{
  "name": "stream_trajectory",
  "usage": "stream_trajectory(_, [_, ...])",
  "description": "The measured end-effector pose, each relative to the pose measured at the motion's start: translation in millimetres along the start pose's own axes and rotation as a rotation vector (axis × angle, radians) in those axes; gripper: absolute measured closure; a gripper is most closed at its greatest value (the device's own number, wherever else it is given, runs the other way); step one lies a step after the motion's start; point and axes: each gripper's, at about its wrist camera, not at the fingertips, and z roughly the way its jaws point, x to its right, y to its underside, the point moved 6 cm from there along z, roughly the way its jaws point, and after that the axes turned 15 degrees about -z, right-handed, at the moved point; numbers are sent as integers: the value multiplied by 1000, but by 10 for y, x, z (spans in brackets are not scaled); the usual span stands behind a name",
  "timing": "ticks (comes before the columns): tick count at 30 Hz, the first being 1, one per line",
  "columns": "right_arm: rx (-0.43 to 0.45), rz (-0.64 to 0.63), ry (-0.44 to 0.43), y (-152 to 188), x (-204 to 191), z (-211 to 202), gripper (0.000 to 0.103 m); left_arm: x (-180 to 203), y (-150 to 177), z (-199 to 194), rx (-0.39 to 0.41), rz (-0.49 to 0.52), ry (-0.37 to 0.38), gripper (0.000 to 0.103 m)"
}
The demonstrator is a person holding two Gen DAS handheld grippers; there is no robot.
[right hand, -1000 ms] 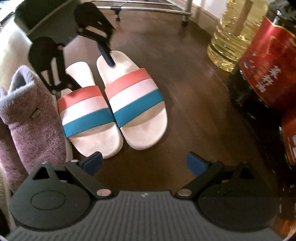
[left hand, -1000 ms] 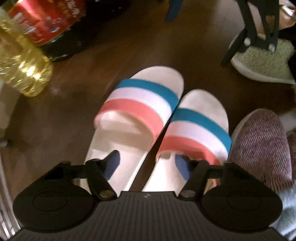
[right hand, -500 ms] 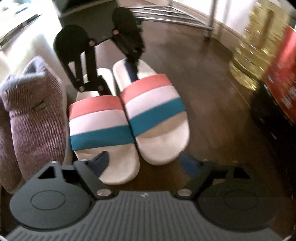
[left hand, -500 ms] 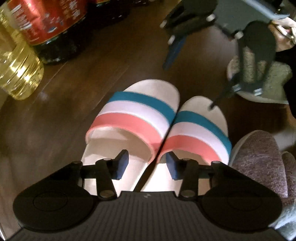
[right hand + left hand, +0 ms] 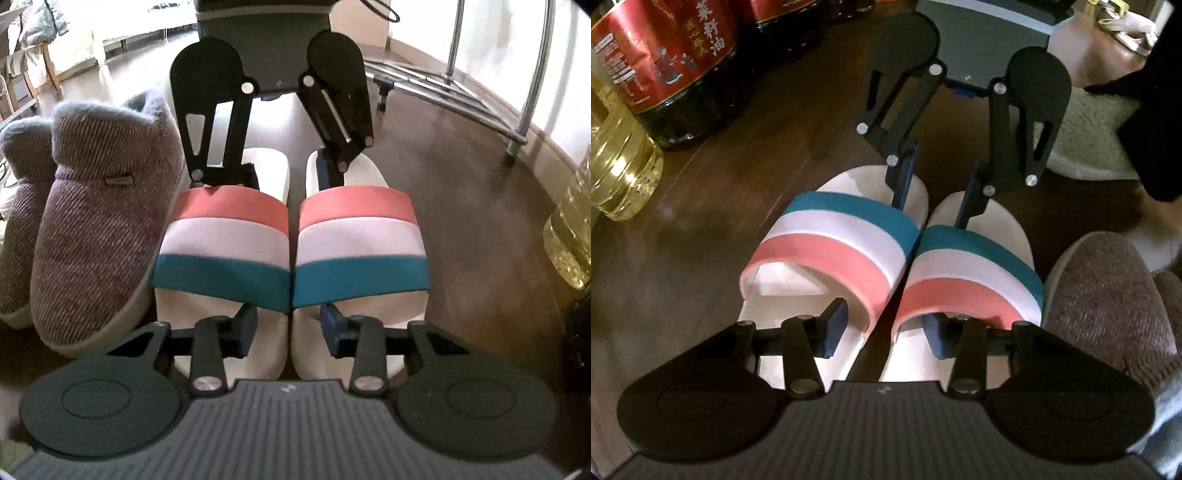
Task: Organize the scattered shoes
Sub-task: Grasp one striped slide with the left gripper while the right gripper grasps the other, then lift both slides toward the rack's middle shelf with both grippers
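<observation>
A: Left gripper (image 5: 882, 334) sits low at the heel end of the two striped slides, jaws partly apart. One pad (image 5: 833, 328) is over the footbed of the left-hand slide (image 5: 834, 240), the other pad (image 5: 936, 338) over the footbed of the right-hand slide (image 5: 975, 266). Inner edges of both slides lie between the pads. Contact with those edges: cannot tell.

B: Right gripper?

A: Right gripper (image 5: 290, 330) is at the toe end, facing the left one. Jaws also partly apart, one pad over each toe, straddling the seam where the slides meet. Nothing visibly clamped.

B: Slide position?

A: Both on the dark wooden floor (image 5: 720, 184), side by side, inner edges touching or nearly so, straps aligned: teal at the toe, white, coral at the heel.

B: Neighbours?

A: Purple knit slippers (image 5: 99, 218) just beside the pair. Yellow oil bottle (image 5: 617, 155) and red-labelled bottle (image 5: 665, 55) stand on the other side, apart. Metal rack (image 5: 461, 92) behind.
</observation>
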Motion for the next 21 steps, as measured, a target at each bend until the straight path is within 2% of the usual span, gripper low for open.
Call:
stream_trajectory(1, [2,7,4,-22,-3,9,77,-1,-2,11,1,15,4,67])
stream_trajectory(3, [12,14,13,-39,-20,1,83,-69,7,-44,9,-12,35,90])
stream_trajectory(4, [15,20,13,-40,-20,-11,86,-98,3,-63,9,-34,48,92])
stream_trajectory(6, [22,36,10,-40,-2,-58,87,-165,20,-119,7,-91,86,93])
stream_trajectory(9, [29,36,9,-92,46,-145,88,-199,29,-264,21,-129,91,93])
stream_trajectory(12, [37,47,13,-197,98,-293,88,-247,-114,-419,48,-140,77,93])
stream_trajectory(16, [33,46,33,-509,233,-665,87,-323,-415,-750,73,-115,47,93])
stream_trajectory(21, [42,26,61,-1079,462,-1271,87,-340,-818,-1607,85,-50,19,93])
